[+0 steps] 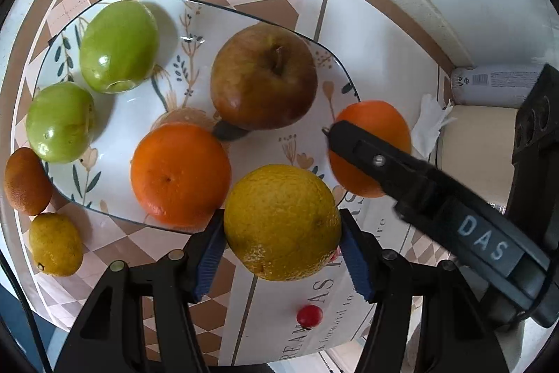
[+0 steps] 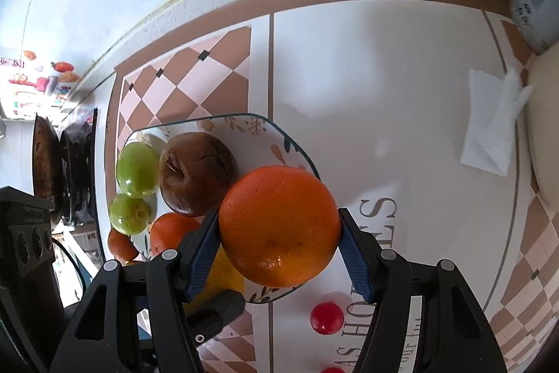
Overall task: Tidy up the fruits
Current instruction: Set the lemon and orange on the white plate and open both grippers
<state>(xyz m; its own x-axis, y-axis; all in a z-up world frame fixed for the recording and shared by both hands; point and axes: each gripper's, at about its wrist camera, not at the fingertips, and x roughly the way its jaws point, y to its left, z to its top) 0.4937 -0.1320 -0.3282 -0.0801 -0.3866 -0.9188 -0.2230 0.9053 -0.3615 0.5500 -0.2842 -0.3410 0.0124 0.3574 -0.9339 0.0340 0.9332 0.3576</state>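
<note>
While the left claw (image 1: 282, 247) is clamped on a yellow-green citrus fruit (image 1: 282, 222), its blue pads pressing the fruit's two sides, the right claw (image 2: 279, 249) is clamped the same way on an orange (image 2: 279, 226). Both fruits are held in the air above the near edge of the plate (image 1: 195, 23), each nearly round with no clear long axis; the yellow-green fruit's small stem dimple faces the right pad, and the orange's dimple faces down toward the camera.

On the floral plate with its dark rim lie two green fruits (image 1: 118, 46) (image 1: 60, 123) side by side at the left, a brownish-red apple (image 1: 263, 77) with its stem pit turned up and slightly away, and a second orange (image 1: 180, 175) just beside the apple, its navel facing up.

Off the plate, on the patterned cloth of the table (image 1: 377, 58), a brown kiwi-like fruit (image 1: 26, 184) touches the plate's left rim, and a small yellow lemon (image 1: 56, 244) lies just below it, its long axis running up and down the left view with its tip toward the camera. A small red round fruit (image 1: 309, 316) lies on the printed lettering near the claws. A crumpled white tissue (image 2: 489, 121) lies well apart to the right.
</note>
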